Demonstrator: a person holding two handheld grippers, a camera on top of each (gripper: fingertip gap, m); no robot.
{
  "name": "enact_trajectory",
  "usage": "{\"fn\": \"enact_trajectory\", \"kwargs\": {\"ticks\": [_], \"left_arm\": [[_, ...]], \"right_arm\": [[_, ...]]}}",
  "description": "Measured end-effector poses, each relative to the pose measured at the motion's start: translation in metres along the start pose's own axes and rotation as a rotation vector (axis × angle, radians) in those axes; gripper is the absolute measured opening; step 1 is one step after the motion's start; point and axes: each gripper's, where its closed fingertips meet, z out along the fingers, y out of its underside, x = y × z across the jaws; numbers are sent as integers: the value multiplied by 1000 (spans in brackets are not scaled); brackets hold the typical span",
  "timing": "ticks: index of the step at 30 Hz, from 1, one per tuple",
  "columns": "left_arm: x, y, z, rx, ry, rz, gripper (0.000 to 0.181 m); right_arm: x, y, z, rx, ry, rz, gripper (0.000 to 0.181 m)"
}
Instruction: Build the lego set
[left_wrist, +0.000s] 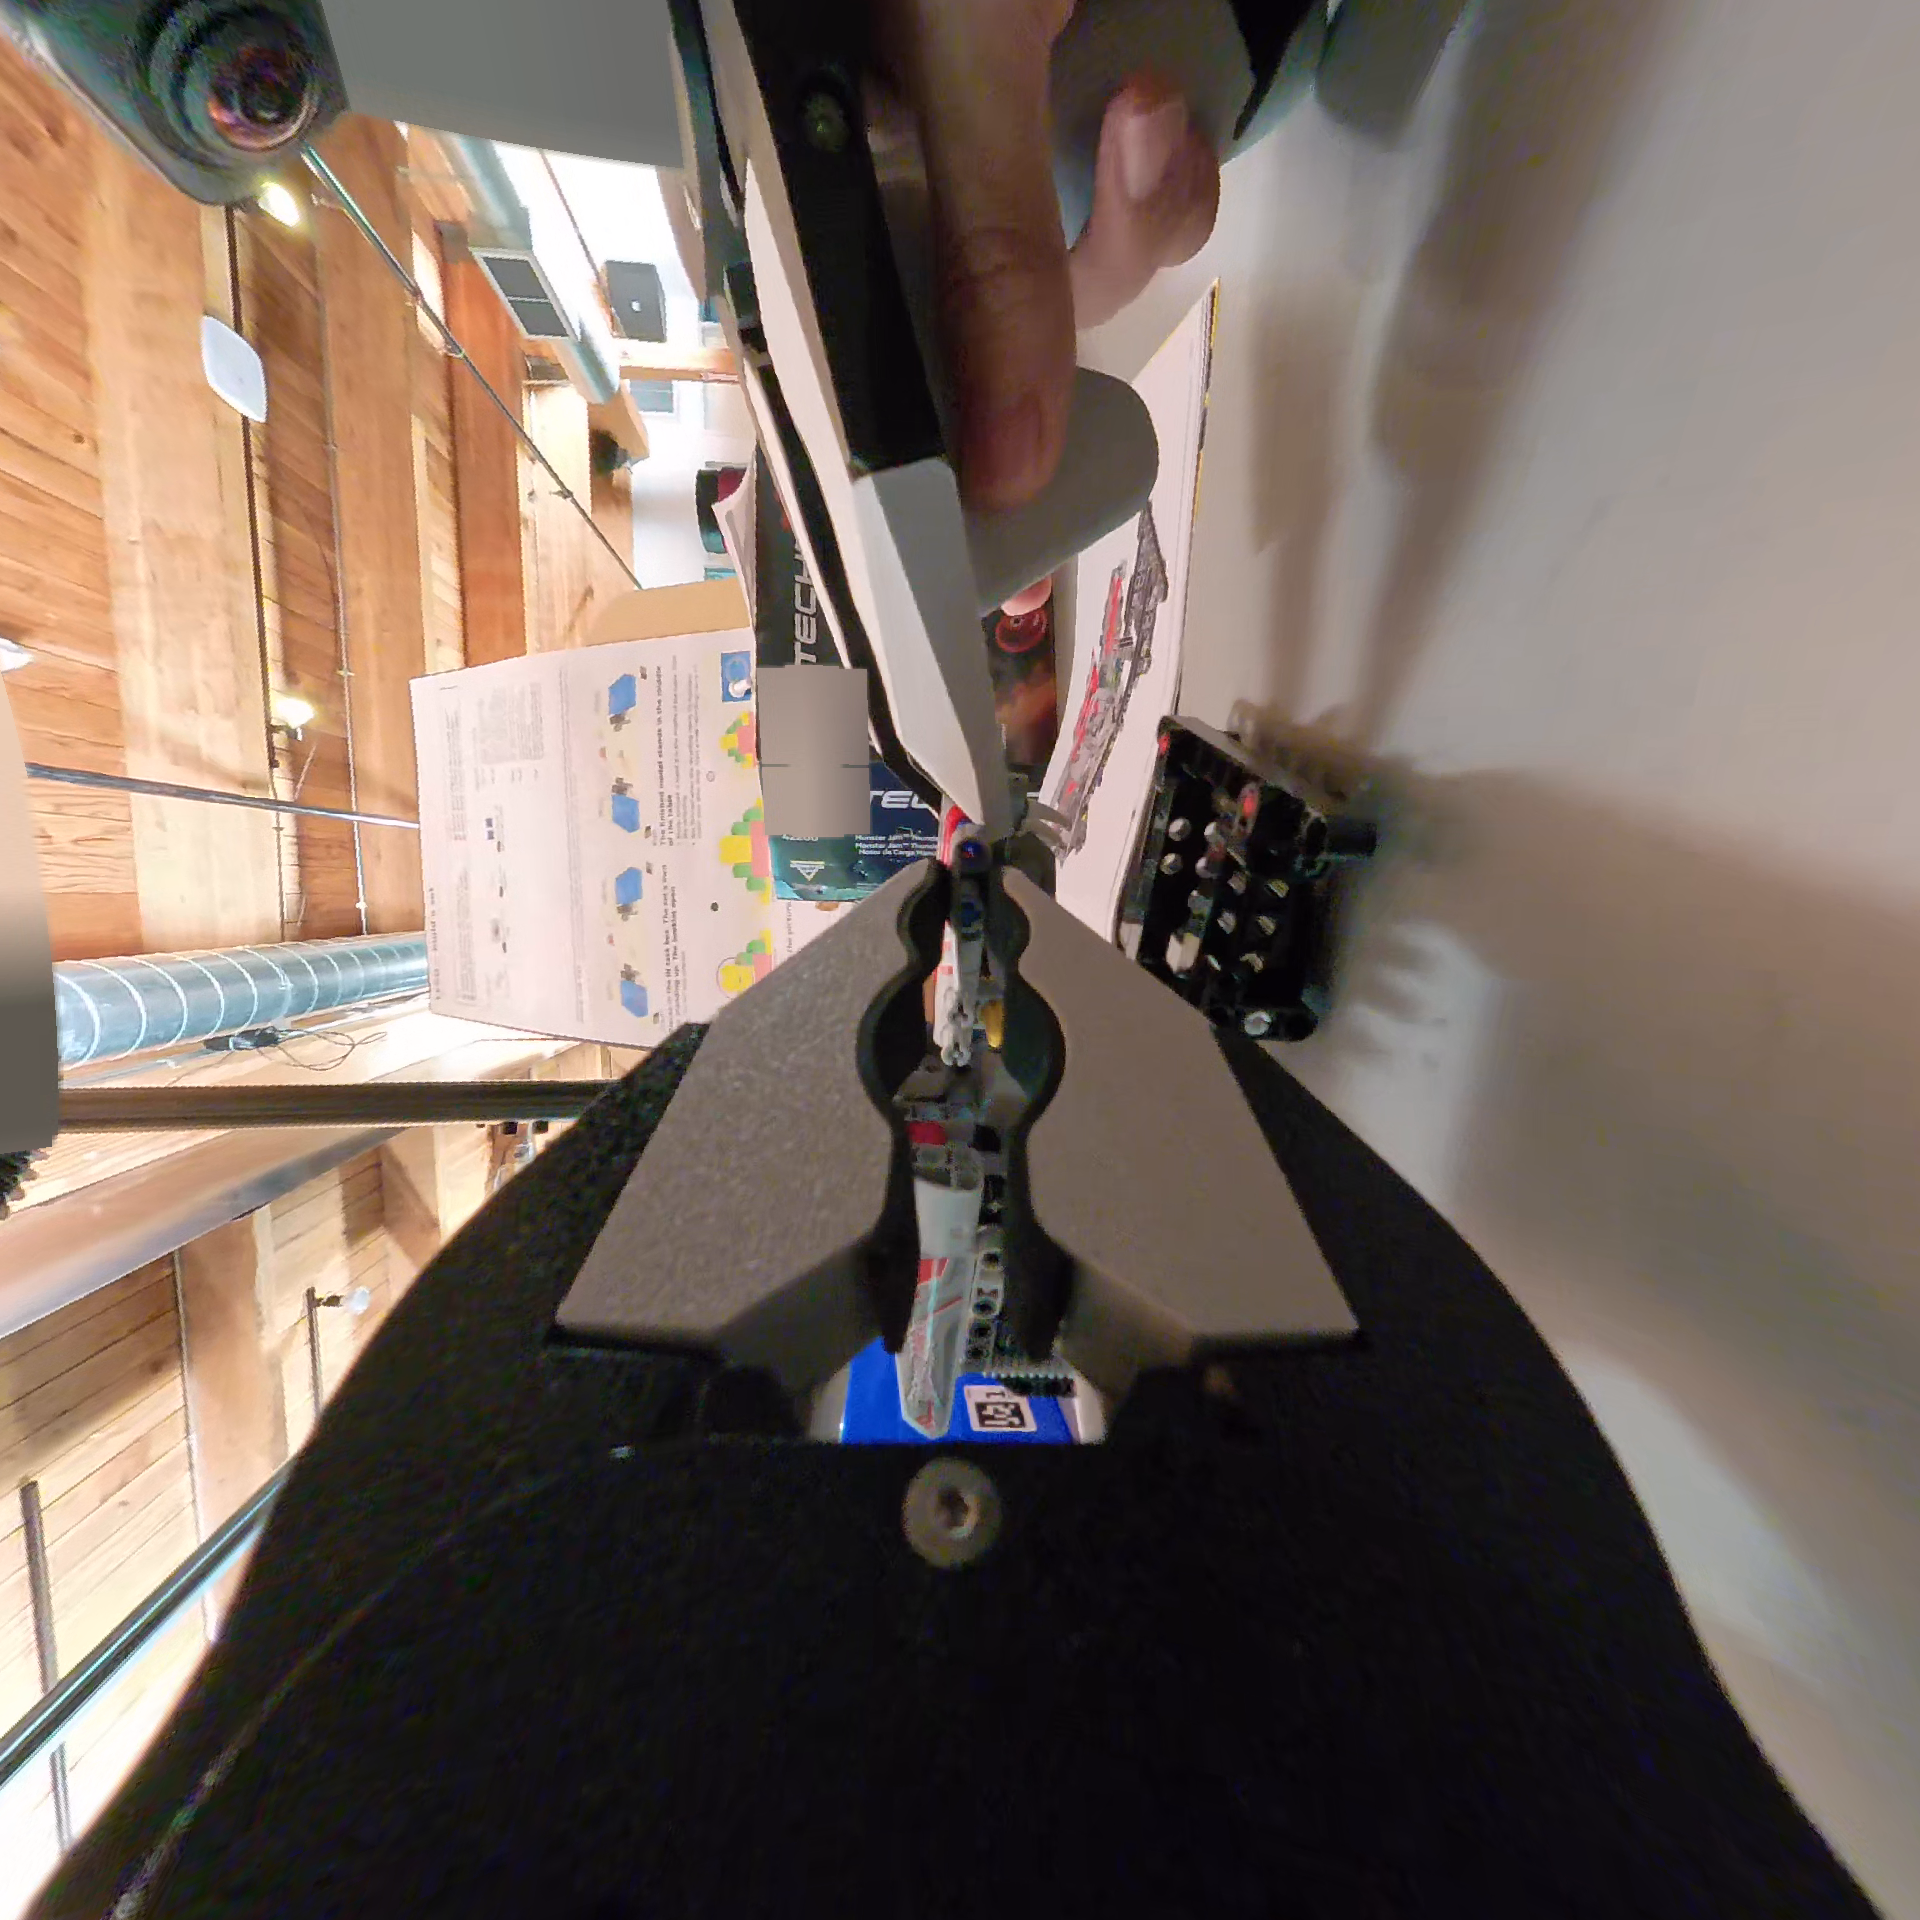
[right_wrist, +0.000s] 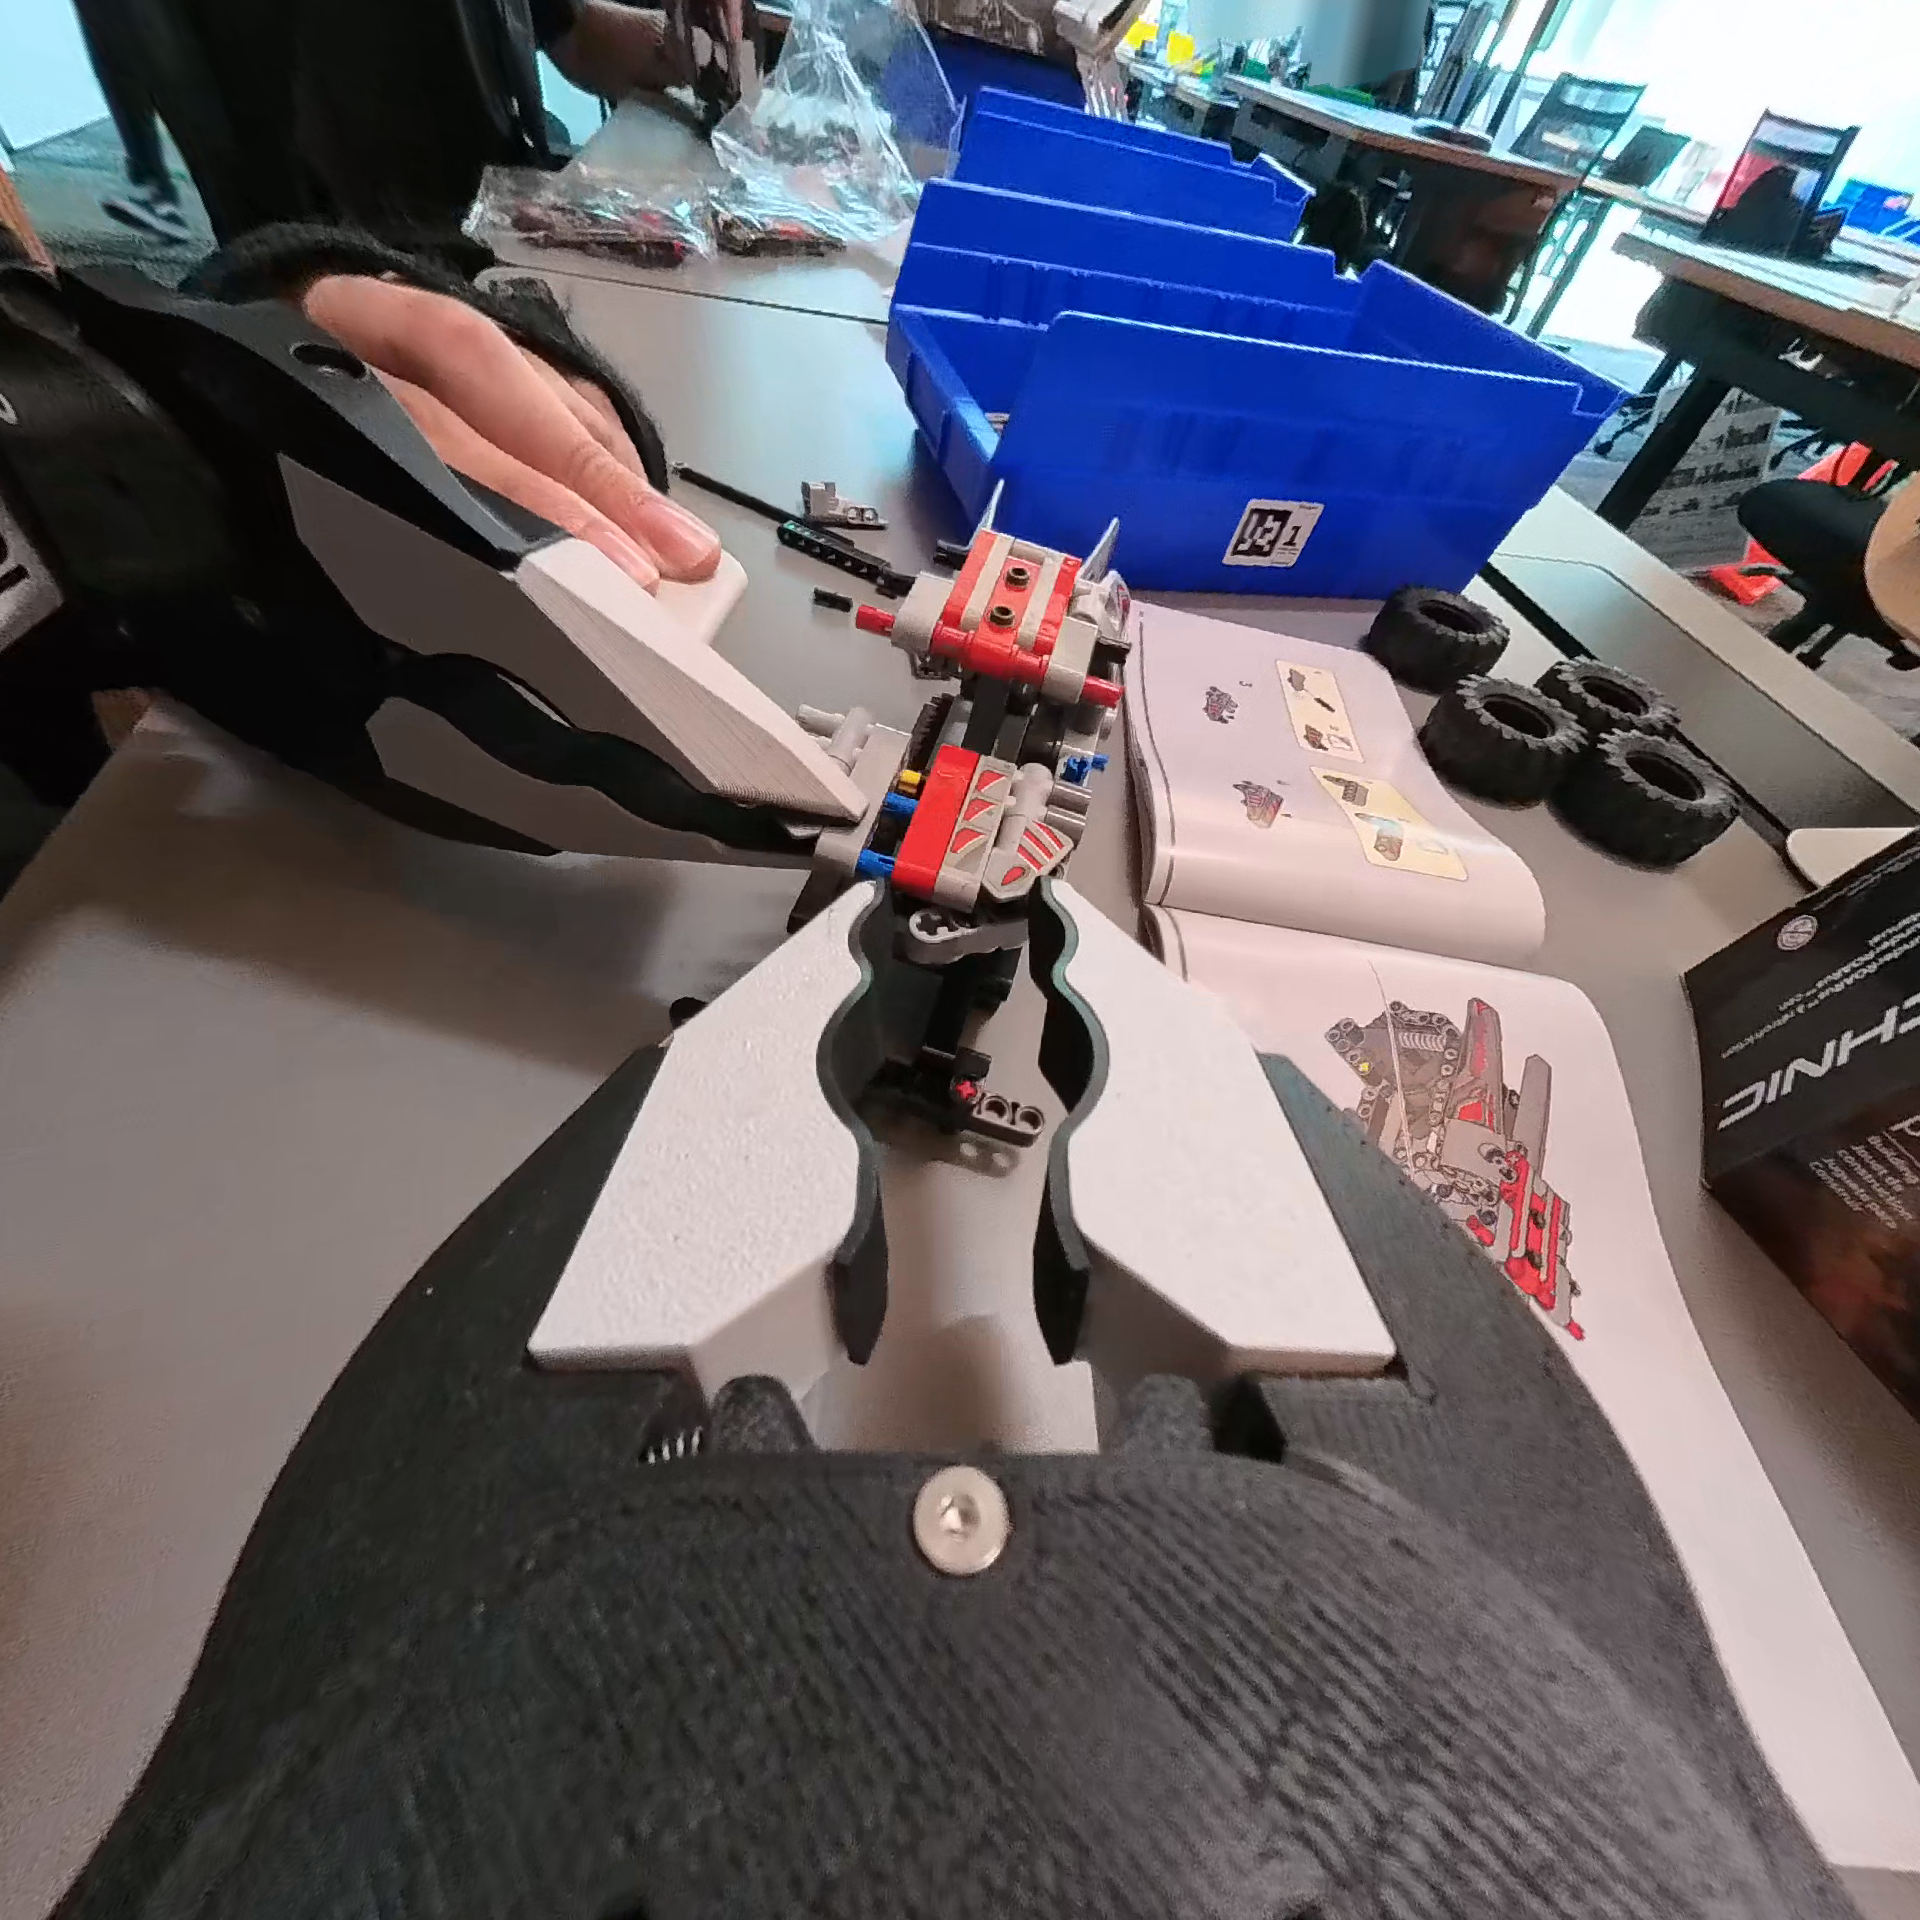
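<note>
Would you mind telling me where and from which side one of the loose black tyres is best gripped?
Judging from the right wrist view, take the nearest tyre from above, fingers across its knobbly tread. It lies flat with its hole upward, and neighbouring tyres crowd its far side, so a side approach looks awkward.

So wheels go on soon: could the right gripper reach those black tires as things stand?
Probably not yet: the right gripper is shut on the model. The tires lie unobstructed beyond the booklet.

Left tongs (left_wrist: 971, 914) clamped on the red-and-grey lego model (left_wrist: 961, 997), camera rolled sideways. Right tongs (left_wrist: 987, 821) meet the model's far end, a hand (left_wrist: 1013, 260) gripping them. Black lego frame (left_wrist: 1231, 883) sits on the tabletop (left_wrist: 1610, 520) beside the open booklet (left_wrist: 1132, 623).
</note>
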Motion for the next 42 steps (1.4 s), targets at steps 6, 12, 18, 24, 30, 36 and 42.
{"fn": "enact_trajectory", "kwargs": {"ticks": [6, 12, 18, 24, 30, 36, 42], "left_arm": [[0, 2, 0, -4, -2, -5, 4], [0, 5, 3, -12, 13, -40, 4], [0, 7, 4, -34, -11, -4, 4], [-2, 10, 5, -39, -78, 74, 4], [-3, 14, 7, -28, -114, 115, 4], [-5, 14, 9, -47, -169, 164, 5], [-7, 9, 7, 13, -124, -11, 15]], "right_arm": [[0, 0, 1, -4, 28, 18, 23], [2, 0, 3, -11, 57, 1, 21], [2, 0, 3, -13, 68, 19, 21], [-1, -2, 6, -9, 48, 86, 12], [0, -3, 6, -2, 33, 105, 22], [-2, -4, 6, 8, -19, 86, 36], [18, -1, 6, -3, 78, 94, 65]]}}
